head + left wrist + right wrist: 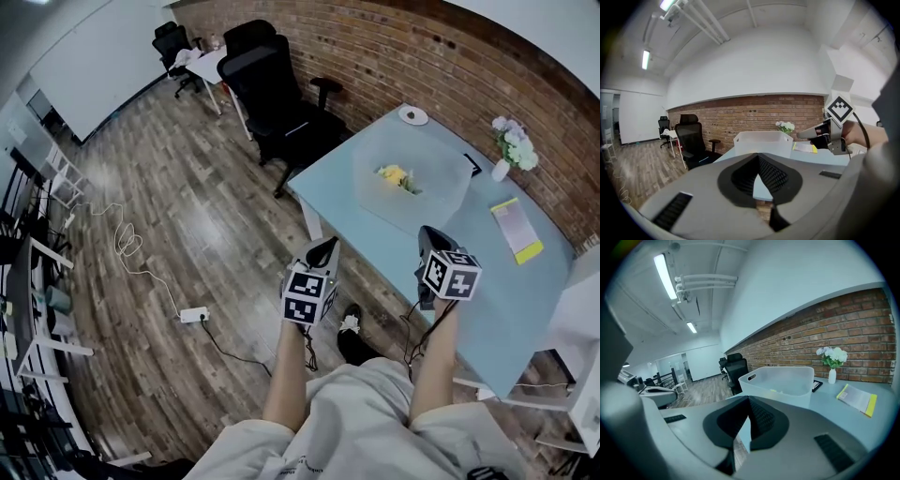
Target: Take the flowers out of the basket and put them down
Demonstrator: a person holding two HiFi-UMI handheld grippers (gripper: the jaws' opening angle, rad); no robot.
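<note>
Two forearms are stretching forward side by side, the left gripper and right gripper tilting slightly down toward the bench. Both pairs of fingers are pressing together, empty. Yellow flowers are lying inside the translucent basket.

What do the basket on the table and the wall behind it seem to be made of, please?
Basket: probably frosted, translucent plastic. Its walls look milky, the yellow flowers inside show faintly through them, and a handle slot is moulded near the rim.
Wall: exposed red-brown brick with a matt finish. Pale mortar lines run between the courses.
</note>
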